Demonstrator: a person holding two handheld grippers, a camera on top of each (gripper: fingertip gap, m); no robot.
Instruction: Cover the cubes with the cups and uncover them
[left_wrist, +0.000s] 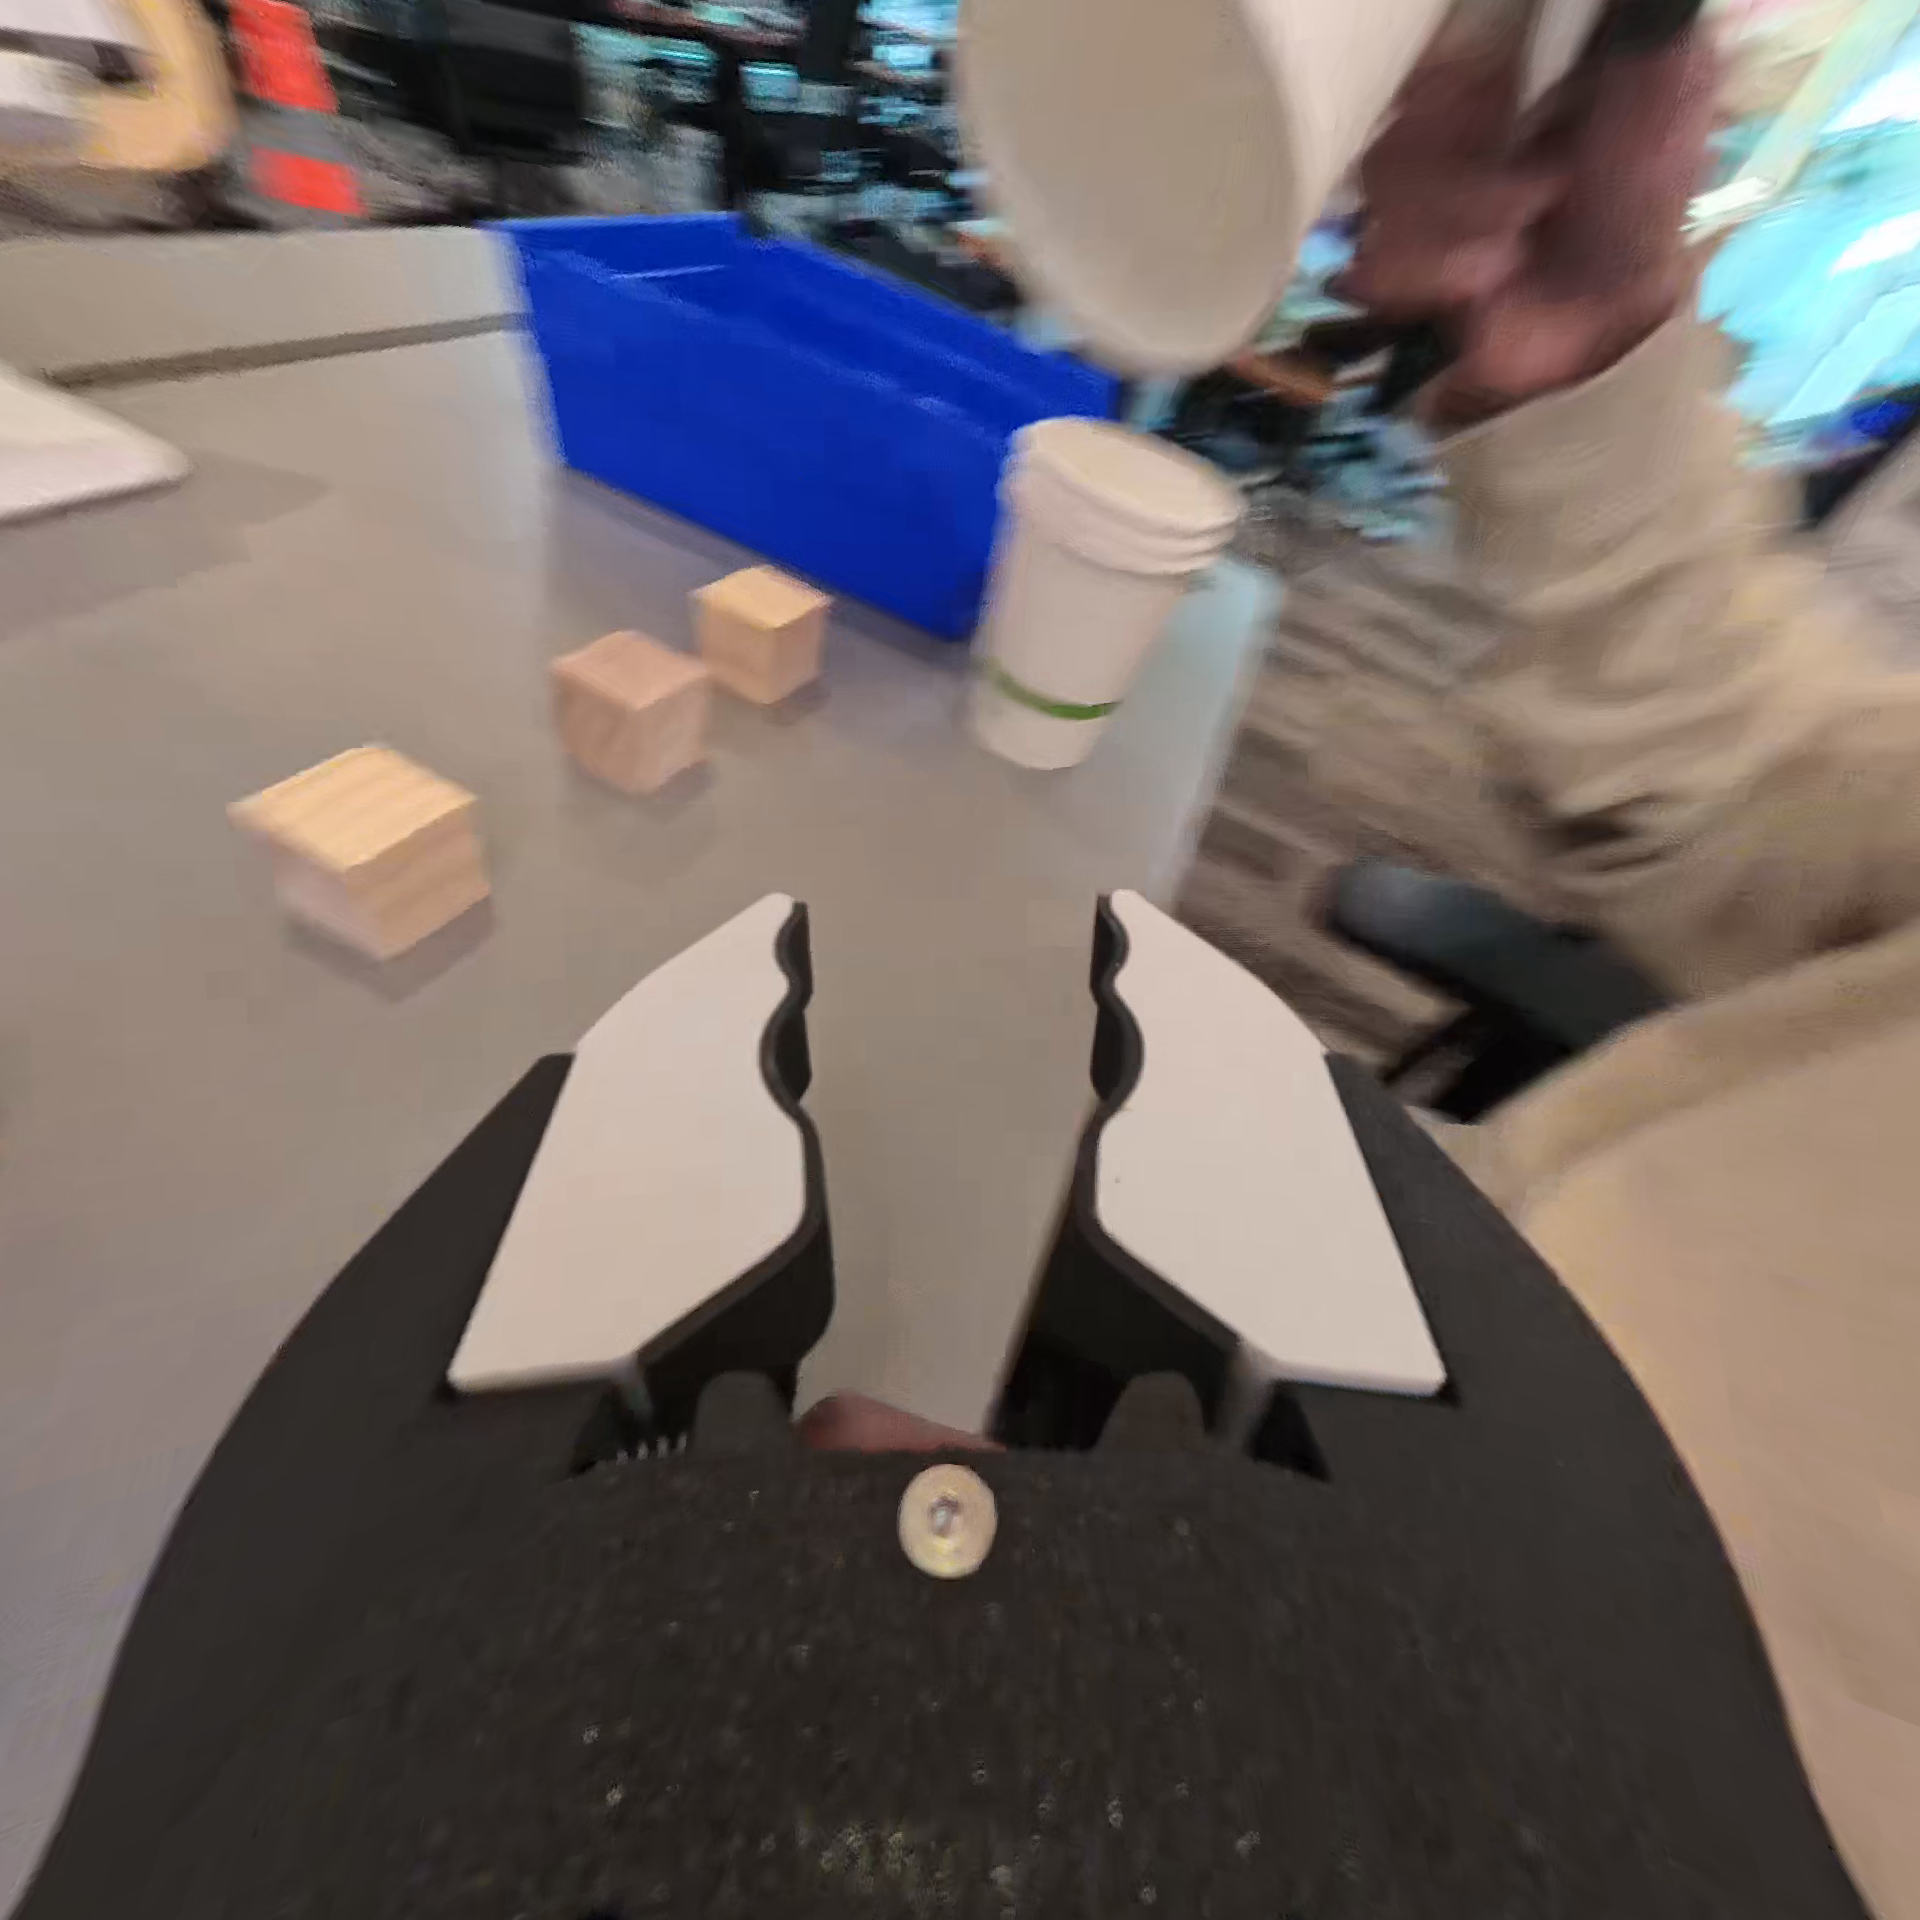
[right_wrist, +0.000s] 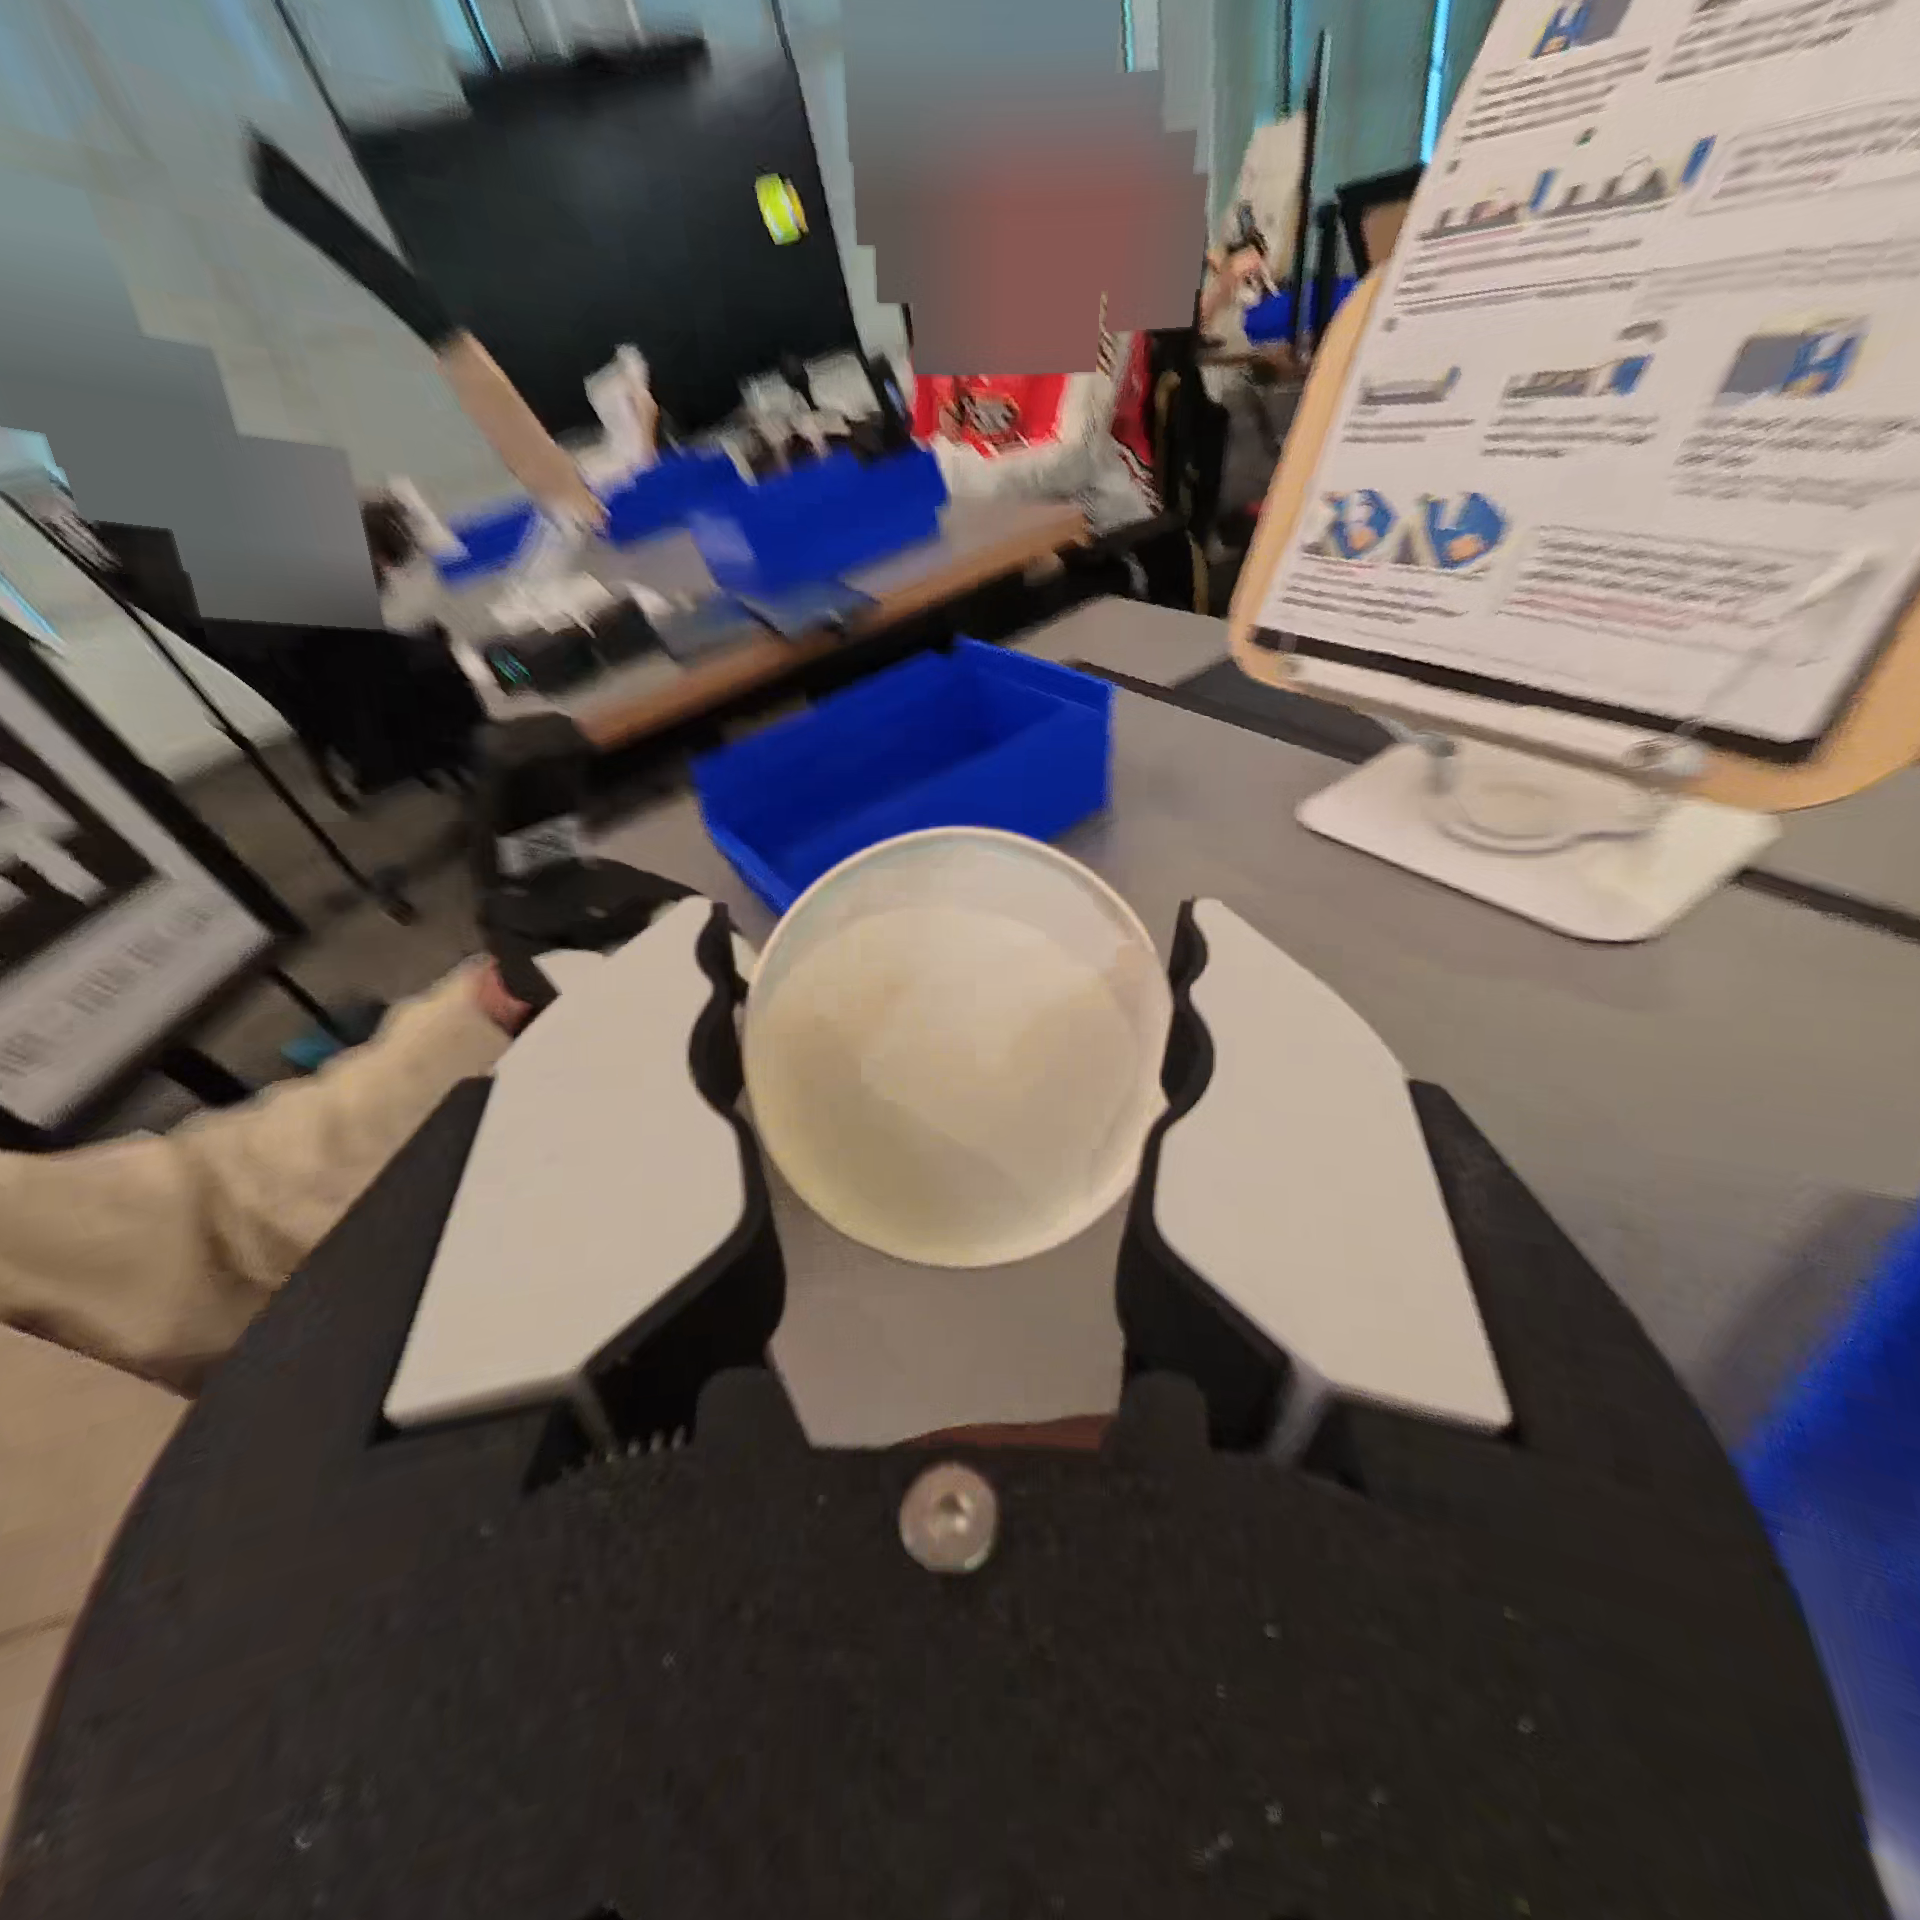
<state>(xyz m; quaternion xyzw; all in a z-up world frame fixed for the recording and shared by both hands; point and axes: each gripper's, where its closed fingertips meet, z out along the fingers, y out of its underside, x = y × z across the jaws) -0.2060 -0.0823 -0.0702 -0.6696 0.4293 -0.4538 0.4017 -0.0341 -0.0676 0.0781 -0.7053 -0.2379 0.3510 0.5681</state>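
Note:
Three wooden cubes lie uncovered on the grey table (left_wrist: 312, 582): a near one (left_wrist: 364, 842), a middle one (left_wrist: 629, 717) and a far one (left_wrist: 764, 629). A stack of white paper cups (left_wrist: 1091, 603) with a green band stands right of them near the table's edge. My left gripper (left_wrist: 951, 904) is open and empty, low over the table in front of the cubes. My right gripper (right_wrist: 953, 914) is shut on a single white cup (right_wrist: 951, 1049), whose round end faces the camera. That cup also shows in the left wrist view (left_wrist: 1132, 177), held high above the stack.
A blue bin (left_wrist: 790, 416) sits behind the cubes and also shows in the right wrist view (right_wrist: 904, 758). A poster board on a white stand (right_wrist: 1538, 831) stands at the right. The table's edge runs just right of the cup stack. A cream sleeve (left_wrist: 1662, 1299) is close on the right.

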